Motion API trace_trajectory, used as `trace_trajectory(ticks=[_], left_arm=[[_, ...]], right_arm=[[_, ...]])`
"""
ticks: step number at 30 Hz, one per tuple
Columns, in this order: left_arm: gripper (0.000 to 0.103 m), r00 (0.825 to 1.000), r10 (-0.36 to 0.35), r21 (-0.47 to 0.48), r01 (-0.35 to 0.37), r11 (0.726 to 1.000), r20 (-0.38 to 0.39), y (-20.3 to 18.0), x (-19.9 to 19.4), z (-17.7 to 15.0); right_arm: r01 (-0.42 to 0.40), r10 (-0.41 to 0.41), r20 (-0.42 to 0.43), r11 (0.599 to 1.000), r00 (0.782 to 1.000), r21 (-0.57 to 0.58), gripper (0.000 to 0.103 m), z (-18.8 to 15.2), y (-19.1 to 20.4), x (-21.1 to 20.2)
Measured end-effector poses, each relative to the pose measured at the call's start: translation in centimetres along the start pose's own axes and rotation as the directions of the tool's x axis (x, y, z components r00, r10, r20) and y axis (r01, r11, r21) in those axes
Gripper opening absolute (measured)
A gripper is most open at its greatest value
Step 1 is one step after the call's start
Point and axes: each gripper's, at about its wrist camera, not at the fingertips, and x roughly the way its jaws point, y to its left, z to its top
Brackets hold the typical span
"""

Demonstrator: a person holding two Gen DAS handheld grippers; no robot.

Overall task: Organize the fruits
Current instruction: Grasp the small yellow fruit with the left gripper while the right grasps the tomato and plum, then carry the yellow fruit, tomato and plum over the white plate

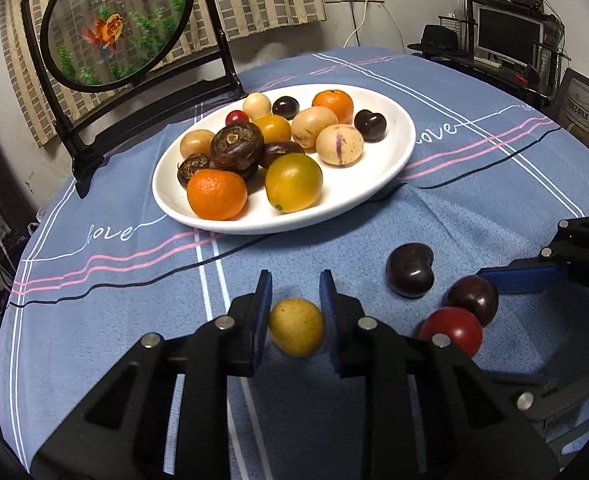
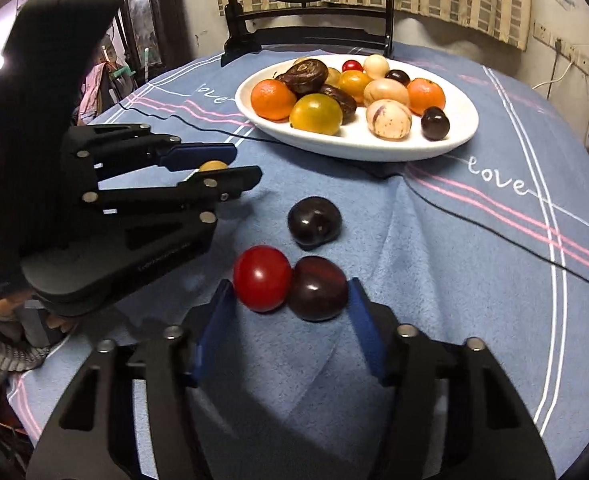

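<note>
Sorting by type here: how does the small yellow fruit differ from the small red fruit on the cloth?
The small round yellow fruit is pale and matte; the small round red fruit is glossy. The yellow sits alone between the left gripper's shut jaws; the red touches a dark purple plum. Both are similar in size.

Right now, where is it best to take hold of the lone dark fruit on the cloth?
Grip the dark fruit across its wide rounded flanks, coming from above; it lies alone on the tablecloth, so both sides look free.

One white plate [image 1: 390, 168] near the cloth's far edge held fourteen fruits. Four lay loose toward the near edge: one yellow fruit [image 1: 295, 327], one red tomato [image 2: 262, 278], two dark plums [image 2: 314, 222].
</note>
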Motion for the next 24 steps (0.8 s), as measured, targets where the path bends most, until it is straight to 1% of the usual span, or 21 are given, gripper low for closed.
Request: trace_trajectory(ticks=[3,9,16,21,24], left_arm=[[0.025,1.0,0.002,-0.005,-0.002,1.0,0.002,0.1,-0.1,0.1],[0.025,1.0,0.006,-0.022,-0.006,1.0,0.022,0.6,-0.5,0.3],[0.025,0.999,0.0,-0.066,0.003,0.998,0.046,1.7,-1.3,0.7],[0.025,0.997,-0.019,-0.097,0.026,0.995,0.077,2.7,-2.2,1.6],[0.025,0.996,-0.019,-0.105,0.028,0.994,0.089,3.3,-2.1,2.8]], right_arm=[[0.001,-0.001,0.015,1.0,1.0,-0.004,0.055,0.0,0.1,-0.3],[-0.013,0.013,0.076,1.0,0.997,0.004,0.055,0.2,-0.3,-1.9],[0.043,-0.035,0.167,0.998,0.985,-0.041,0.055,-0.2,0.4,-4.1],[0.038,-0.034,0.184,0.999,0.982,-0.017,0.055,0.0,-0.3,-4.8],[0.028,-0.028,0.183,1.0,0.983,0.006,0.055,1.0,-1.3,-4.8]])
